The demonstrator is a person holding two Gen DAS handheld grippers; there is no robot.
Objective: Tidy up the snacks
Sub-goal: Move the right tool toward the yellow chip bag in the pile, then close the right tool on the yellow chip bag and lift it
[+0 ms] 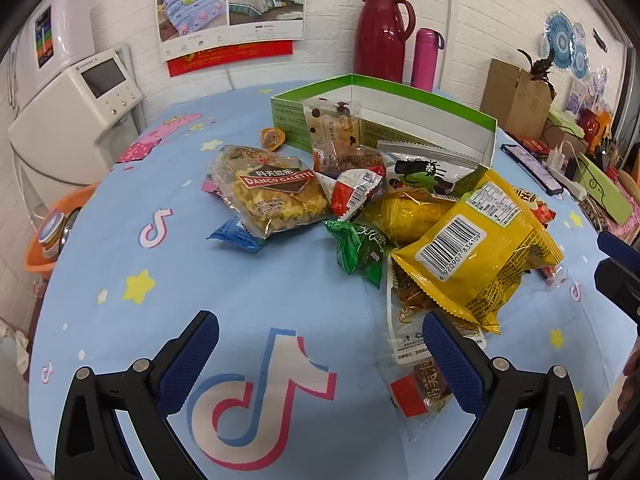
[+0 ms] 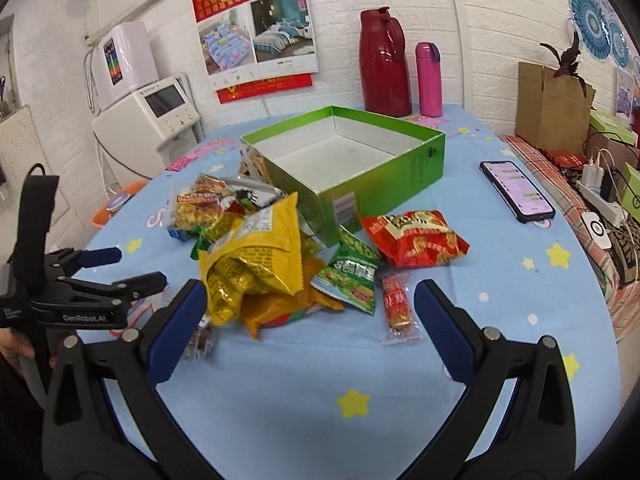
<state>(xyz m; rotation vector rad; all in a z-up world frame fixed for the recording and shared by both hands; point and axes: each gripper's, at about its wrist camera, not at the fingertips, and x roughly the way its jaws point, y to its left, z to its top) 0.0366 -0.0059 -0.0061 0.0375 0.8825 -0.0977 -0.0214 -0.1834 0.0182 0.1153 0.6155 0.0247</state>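
Both the left gripper (image 1: 320, 360) and right gripper (image 2: 310, 324) are wide open, holding nothing, snack pile (image 2: 256, 256) heaped beside the empty green box (image 2: 380, 176).

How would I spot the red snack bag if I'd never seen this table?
Find the open green box in the middle of the blue tablecloth. At its near corner, on the phone side, lies a puffy red bag, alone, apart from the heap, unlike the thin red stick nearby.
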